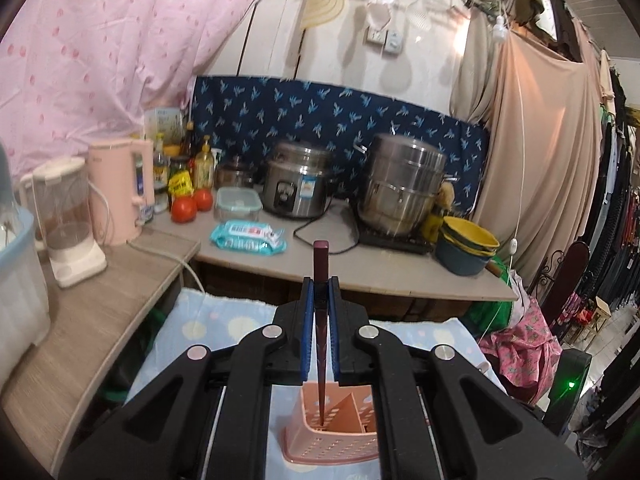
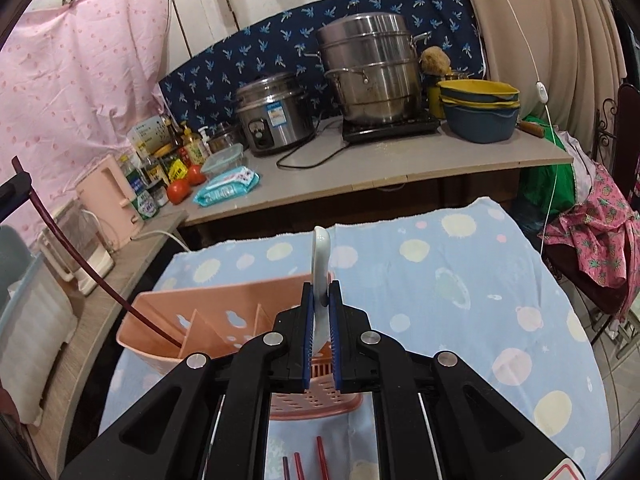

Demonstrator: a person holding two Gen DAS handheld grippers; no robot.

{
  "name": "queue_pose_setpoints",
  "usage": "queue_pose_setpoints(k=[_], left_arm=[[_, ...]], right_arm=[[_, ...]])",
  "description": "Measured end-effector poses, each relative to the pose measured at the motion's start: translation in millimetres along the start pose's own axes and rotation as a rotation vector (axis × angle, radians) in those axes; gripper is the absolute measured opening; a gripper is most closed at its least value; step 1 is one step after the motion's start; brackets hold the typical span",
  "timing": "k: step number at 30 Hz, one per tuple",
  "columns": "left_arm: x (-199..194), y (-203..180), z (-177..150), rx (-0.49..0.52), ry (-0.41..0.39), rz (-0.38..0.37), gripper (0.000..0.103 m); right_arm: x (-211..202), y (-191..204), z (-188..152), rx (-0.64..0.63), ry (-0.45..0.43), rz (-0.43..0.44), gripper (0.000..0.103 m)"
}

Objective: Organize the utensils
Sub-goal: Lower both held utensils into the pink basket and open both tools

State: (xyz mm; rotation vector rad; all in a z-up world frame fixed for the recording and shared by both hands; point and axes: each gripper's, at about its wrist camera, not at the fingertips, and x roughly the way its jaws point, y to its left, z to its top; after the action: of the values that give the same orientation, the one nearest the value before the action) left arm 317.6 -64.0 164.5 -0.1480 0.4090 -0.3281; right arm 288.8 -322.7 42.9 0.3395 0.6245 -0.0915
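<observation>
The left gripper [image 1: 321,292] is clamped on a dark red chopstick [image 1: 321,320] at the centre of the left wrist view. The stick runs almost straight up and down the frame, blunt end at the top above the jaws, thin tip at the bottom inside a pink perforated utensil basket [image 1: 332,436]. That basket stands on a pale blue spotted cloth [image 1: 224,320].

In the right wrist view, the right gripper [image 2: 321,308] is closed on a white spoon [image 2: 320,264], held on edge at the frame's centre. Its long axis is upright too, one rounded end above the jaws, the other end hidden between them.

This view shows the basket [image 2: 160,316] at lower left with its slanted dividers, and the chopstick [image 2: 80,256] entering the leftmost compartment from the upper left. It alone shows more red chopsticks [image 2: 308,460] lying on the cloth [image 2: 460,280] at the bottom edge.

Only the left view shows a blender [image 1: 66,220] at the left edge.
</observation>
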Motion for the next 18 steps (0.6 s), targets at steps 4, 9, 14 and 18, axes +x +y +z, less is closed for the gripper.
queue_pose_setpoints(k=[4, 9, 14, 18], left_arm=[[3.2, 7.0, -9.3, -0.005, 0.013, 0.016, 0.008], [-8.3, 17.2, -13.0, -0.024, -0.008, 0.069, 0.045], [-28.4, 23.0, -21.6, -0.025, -0.003, 0.093, 0.050], [-51.7, 26.6, -40.4, -0.018, 0.026, 0.096, 0.050]], right_arm=[[3.0, 0.7, -4.3, -0.019, 0.000, -0.009, 0.010], [-13.6, 2.3, -6.9, -0.034, -0.052, -0.039, 0.031], [-39.5, -4.0, -12.9, -0.012, -0.071, -0.027, 0.035], [-68.0, -8.3, -31.7, -0.003, -0.077, -0.017, 0.041]])
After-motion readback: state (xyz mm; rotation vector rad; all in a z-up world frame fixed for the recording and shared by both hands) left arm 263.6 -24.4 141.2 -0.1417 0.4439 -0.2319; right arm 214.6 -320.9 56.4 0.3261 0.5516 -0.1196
